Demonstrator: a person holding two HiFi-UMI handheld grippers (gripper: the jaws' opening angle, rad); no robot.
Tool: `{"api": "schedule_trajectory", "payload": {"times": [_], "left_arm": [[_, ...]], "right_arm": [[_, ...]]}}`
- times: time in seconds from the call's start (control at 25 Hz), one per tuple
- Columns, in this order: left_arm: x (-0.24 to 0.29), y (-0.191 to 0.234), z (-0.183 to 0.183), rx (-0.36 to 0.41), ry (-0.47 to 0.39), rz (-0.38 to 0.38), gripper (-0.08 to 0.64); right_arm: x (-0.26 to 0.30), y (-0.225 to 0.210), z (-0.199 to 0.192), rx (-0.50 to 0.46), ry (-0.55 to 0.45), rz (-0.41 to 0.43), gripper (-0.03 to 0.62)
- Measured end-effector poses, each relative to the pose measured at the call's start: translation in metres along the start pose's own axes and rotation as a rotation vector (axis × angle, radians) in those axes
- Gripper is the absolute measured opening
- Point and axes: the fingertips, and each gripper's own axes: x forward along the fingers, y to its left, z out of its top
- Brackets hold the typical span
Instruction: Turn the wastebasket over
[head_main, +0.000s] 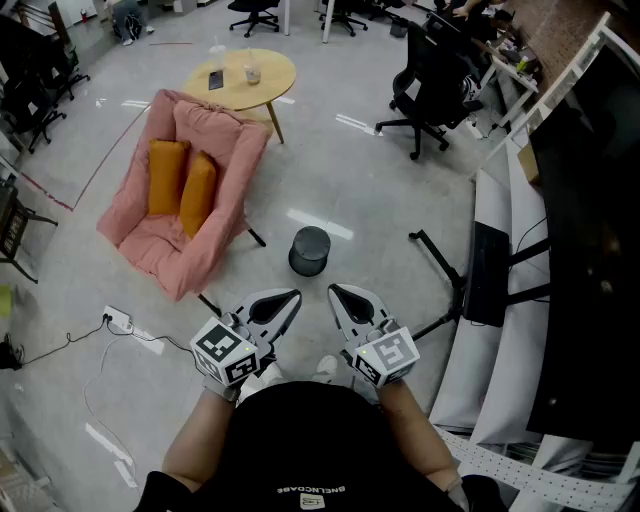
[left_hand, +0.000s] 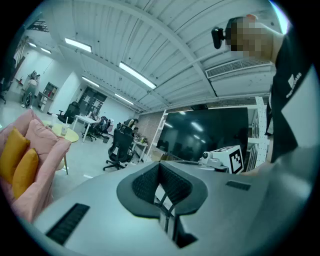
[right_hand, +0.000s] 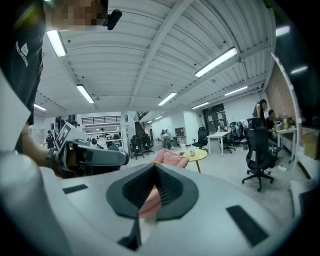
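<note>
Just now the left gripper (head_main: 278, 306) and right gripper (head_main: 350, 302) are both closed on nothing, side by side. The wastebasket (head_main: 309, 250) stands on the floor just beyond, centred between them, seemingly upright, equally near either.

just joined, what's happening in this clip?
A person stands holding a gripper in each hand. The left gripper and right gripper are both shut and empty, side by side close to the body. The dark wastebasket stands on the floor just ahead of them, untouched, near a pink armchair. Turning it over has not begun.
</note>
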Motion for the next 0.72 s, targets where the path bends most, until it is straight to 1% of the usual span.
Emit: {"api": "schedule_trajectory", "payload": {"times": [0.16,0.36,0.52,0.64,0.72], "left_arm": [[0.020,-0.004,0.003,-0.019,-0.020,-0.006,0.012],[0.036,-0.007,0.011,-0.017,-0.056,0.029,0.012],[0.051,-0.013,0.005,-0.043,-0.058,0.042,0.012],[0.061,-0.017,-0.001,-0.067,-0.064,0.073,0.012],[0.068,-0.020,-0.008,-0.061,-0.047,0.104,0.012]], "right_arm": [[-0.007,-0.016,-0.004,-0.008,-0.001,0.007,0.009],[-0.017,-0.035,-0.002,-0.022,-0.004,0.021,0.009],[-0.029,-0.048,-0.003,-0.030,-0.019,0.046,0.009],[-0.037,-0.057,-0.003,-0.042,-0.037,0.074,0.011],[-0.041,-0.063,-0.005,-0.044,-0.040,0.098,0.011]]}}
